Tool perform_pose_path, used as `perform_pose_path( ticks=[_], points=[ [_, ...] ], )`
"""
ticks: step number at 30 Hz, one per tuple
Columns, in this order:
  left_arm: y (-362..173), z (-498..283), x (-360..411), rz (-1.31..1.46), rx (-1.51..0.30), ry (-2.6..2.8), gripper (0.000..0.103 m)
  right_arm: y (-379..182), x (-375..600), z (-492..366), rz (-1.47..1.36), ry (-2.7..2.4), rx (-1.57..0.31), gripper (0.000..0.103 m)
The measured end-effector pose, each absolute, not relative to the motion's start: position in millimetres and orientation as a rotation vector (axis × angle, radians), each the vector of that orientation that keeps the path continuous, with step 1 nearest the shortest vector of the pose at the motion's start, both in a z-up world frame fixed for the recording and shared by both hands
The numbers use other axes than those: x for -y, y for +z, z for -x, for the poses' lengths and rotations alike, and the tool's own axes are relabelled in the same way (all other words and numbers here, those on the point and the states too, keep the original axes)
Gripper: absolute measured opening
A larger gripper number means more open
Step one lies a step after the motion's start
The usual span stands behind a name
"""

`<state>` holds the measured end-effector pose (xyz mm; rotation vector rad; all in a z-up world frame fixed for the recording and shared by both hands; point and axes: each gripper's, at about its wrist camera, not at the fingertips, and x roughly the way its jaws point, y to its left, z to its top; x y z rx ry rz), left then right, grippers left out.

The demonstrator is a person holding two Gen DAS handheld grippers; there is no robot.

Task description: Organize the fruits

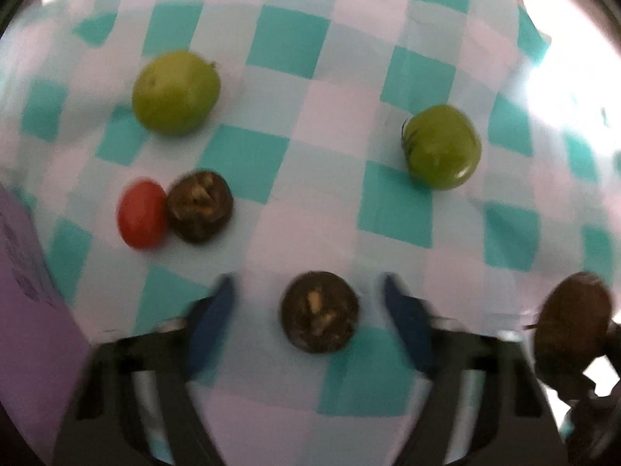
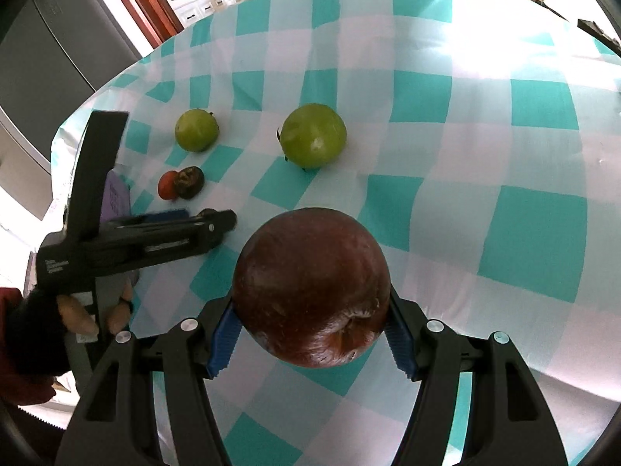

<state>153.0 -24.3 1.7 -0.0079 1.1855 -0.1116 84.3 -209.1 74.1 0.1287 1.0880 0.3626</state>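
My left gripper is open, its blue pads on either side of a small dark brown fruit on the checked cloth, not touching it. A second dark brown fruit touches a small red tomato further ahead on the left. Two green fruits lie beyond. My right gripper is shut on a large dark red apple, held above the cloth. The apple also shows at the right edge of the left wrist view. The left gripper shows in the right wrist view.
A teal and white checked cloth covers the table. A purple sheet lies at the left edge of the cloth. A grey fridge and wooden door frame stand beyond the table's far left.
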Motion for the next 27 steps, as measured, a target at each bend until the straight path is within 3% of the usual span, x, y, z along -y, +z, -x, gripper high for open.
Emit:
perform_pose_path(
  ticks=[1,9,16,21,27],
  points=[
    [2.1,-152.7,26.5,-0.015,-1.186,-0.126,0.04,74.4,209.0,-84.2,-0.134,0.359,-1.089,0.064],
    [31.6,-131.9,1.5,0.118,-1.183,-0.23,0.038,95.7,186.4,-102.2,-0.106,0.319,-1.067,0.064],
    [153.2,-67.6,-13.7,0.045,-0.969,-0.247,0.038,183.6,160.2,-61.3,-0.043,0.291,-0.977,0.064],
    [247.1,17.5,-20.7,-0.002,-0.82,-0.261,0.038,263.7,148.4,19.4,0.052,0.33,-0.86,0.064],
    [317.0,121.7,-34.8,-0.049,-0.647,-0.289,0.039,329.4,146.0,119.2,0.134,0.352,-0.729,0.064]
  ],
)
